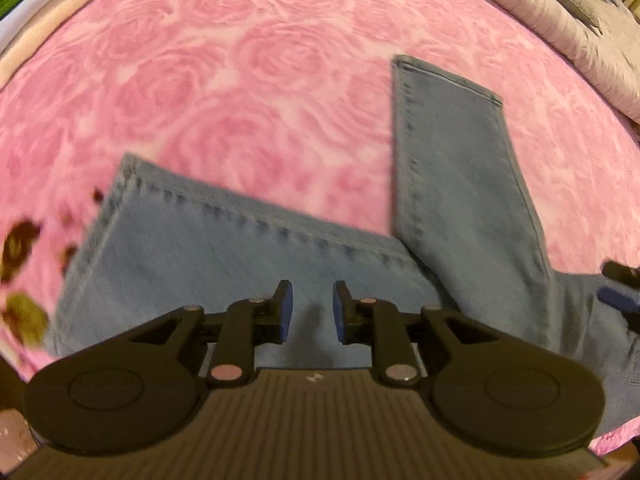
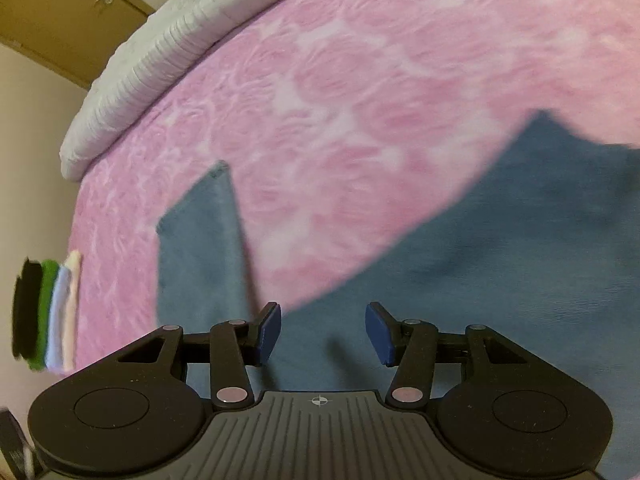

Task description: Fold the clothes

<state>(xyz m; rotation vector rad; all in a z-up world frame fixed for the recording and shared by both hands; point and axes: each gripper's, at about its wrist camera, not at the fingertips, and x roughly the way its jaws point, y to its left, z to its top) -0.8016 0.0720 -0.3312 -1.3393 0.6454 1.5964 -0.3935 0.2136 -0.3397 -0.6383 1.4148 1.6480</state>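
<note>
Flat on the pink blanket (image 1: 280, 60), the blue jeans (image 1: 224, 256) lie legs splayed beneath both spread, empty tools.

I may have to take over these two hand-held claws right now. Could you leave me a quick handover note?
Left claw: open, holding nothing, hovering over the jeans.
Right claw: open, also empty, above the same denim.
The jeans lie spread on the pink rose blanket, legs splayed apart.
A stack of folded clothes sits at the bed's edge.
Done: nothing folded on the jeans yet.
Left: bring the legs together, then fold.
</note>
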